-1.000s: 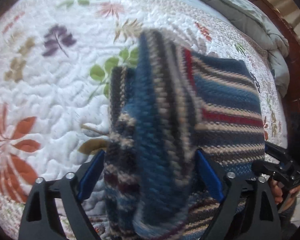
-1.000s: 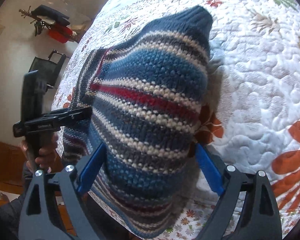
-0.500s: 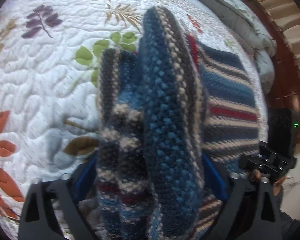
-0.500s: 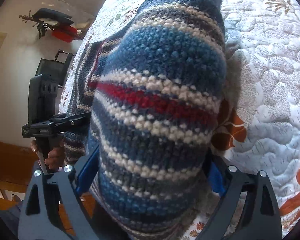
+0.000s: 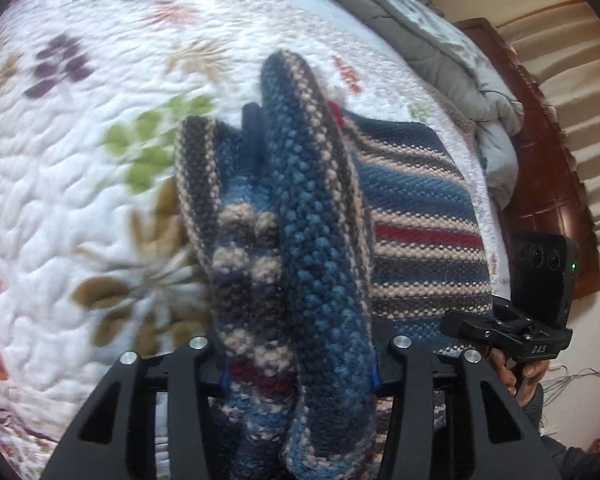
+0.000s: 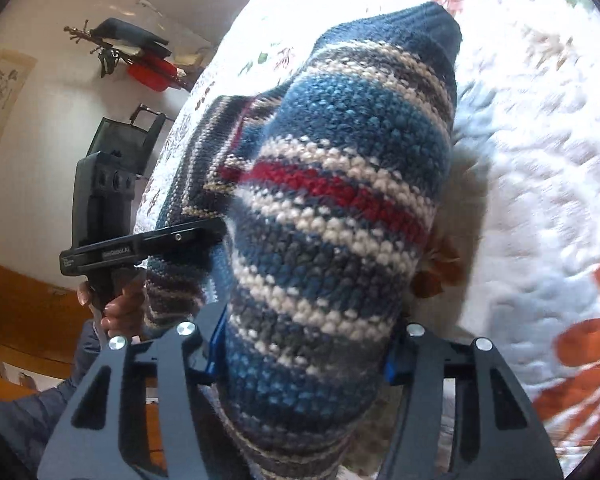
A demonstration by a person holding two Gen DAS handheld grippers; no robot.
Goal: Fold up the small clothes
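A small knitted sweater with blue, cream, grey and red stripes lies partly on the quilted bed. My left gripper is shut on a bunched edge of it, which stands up between the jaws and hides the fingertips. My right gripper is shut on another edge of the sweater, lifted and draped over the jaws. The left gripper also shows in the right wrist view, clamped on the sweater's far side. The right gripper shows in the left wrist view at the sweater's right edge.
The white floral quilt covers the bed. A grey duvet is piled at the far right by a dark wooden headboard. In the right wrist view a black chair stands beyond the bed's edge by the wall.
Both grippers have closed further on the sweater's edges and lifted them. The raised fold has moved closer to both cameras, and the views have tilted.
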